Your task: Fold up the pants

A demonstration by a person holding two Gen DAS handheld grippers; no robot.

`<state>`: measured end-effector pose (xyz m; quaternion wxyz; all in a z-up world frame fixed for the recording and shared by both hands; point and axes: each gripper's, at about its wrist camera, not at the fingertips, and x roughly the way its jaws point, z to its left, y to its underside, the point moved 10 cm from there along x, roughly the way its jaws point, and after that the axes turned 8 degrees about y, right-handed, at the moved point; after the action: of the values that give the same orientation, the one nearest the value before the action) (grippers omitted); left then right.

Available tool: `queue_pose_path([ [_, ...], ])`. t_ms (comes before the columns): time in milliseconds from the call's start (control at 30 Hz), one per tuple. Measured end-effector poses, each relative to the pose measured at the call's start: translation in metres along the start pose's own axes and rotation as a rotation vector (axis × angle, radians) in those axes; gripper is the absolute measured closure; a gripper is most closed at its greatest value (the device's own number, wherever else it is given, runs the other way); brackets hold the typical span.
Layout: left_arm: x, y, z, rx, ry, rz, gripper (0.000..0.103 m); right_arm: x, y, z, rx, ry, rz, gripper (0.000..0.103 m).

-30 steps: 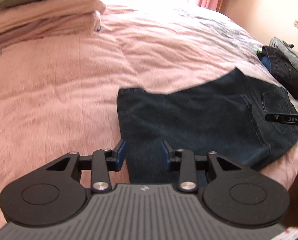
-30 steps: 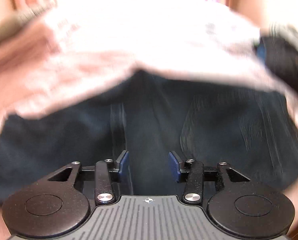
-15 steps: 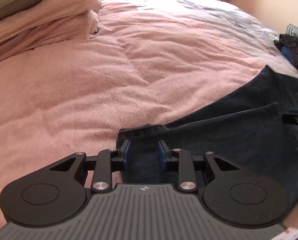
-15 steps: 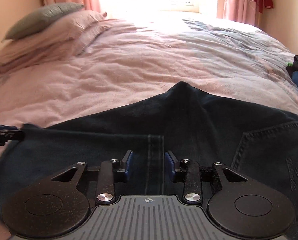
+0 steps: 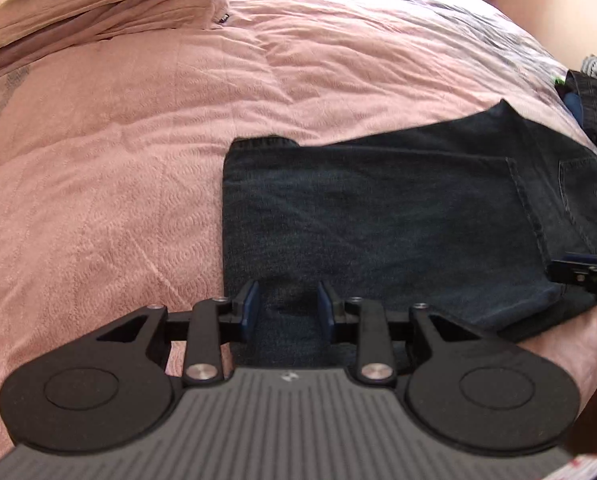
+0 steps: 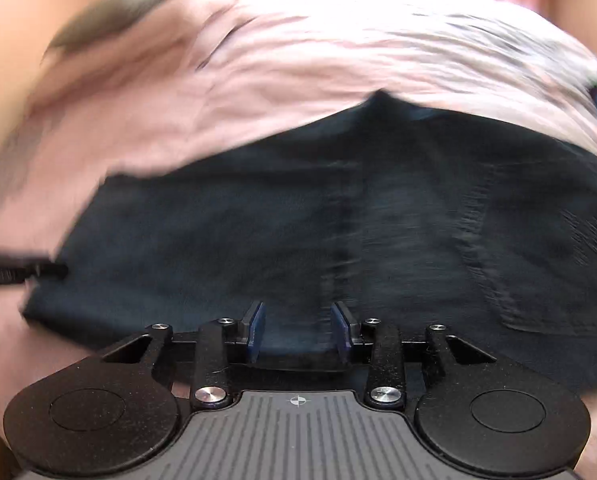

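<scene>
Dark blue denim pants lie folded on a pink bed cover, waist and back pocket to the right. My left gripper sits at the near edge by the left end, its pads shut on a bunch of denim. My right gripper grips the near edge further right, by the side seam; its jaws are opening, with denim still filling the gap. The right wrist view is blurred, and the pants fill its middle. Each gripper's tip shows in the other's view: the right gripper, the left gripper.
Pink pillows with a grey one on top are stacked at the far left of the bed. A heap of dark clothes lies at the right edge. The bed's near edge runs just below the pants.
Half a second ago the near edge of the pants was lifted, with the views tipped up. Both grippers have since dropped, and the pants lie flat again.
</scene>
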<state>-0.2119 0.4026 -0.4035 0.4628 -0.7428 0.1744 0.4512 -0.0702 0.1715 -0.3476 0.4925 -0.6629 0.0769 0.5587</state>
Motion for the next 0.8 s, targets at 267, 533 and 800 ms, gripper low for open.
queue_pose_path([
  [267, -0.014, 0.002, -0.040, 0.032, -0.009, 0.017, 0.073, -0.047, 0.025, -0.205, 0.682, 0.120, -0.044, 0.054],
  [533, 0.027, 0.030, -0.087, 0.129, -0.075, 0.070, 0.075, -0.054, 0.041, -0.298, 0.969, 0.093, -0.132, 0.054],
  [800, -0.020, 0.006, -0.080, 0.005, -0.056, -0.004, 0.065, -0.070, 0.029, -0.315, 0.837, 0.146, -0.141, 0.054],
])
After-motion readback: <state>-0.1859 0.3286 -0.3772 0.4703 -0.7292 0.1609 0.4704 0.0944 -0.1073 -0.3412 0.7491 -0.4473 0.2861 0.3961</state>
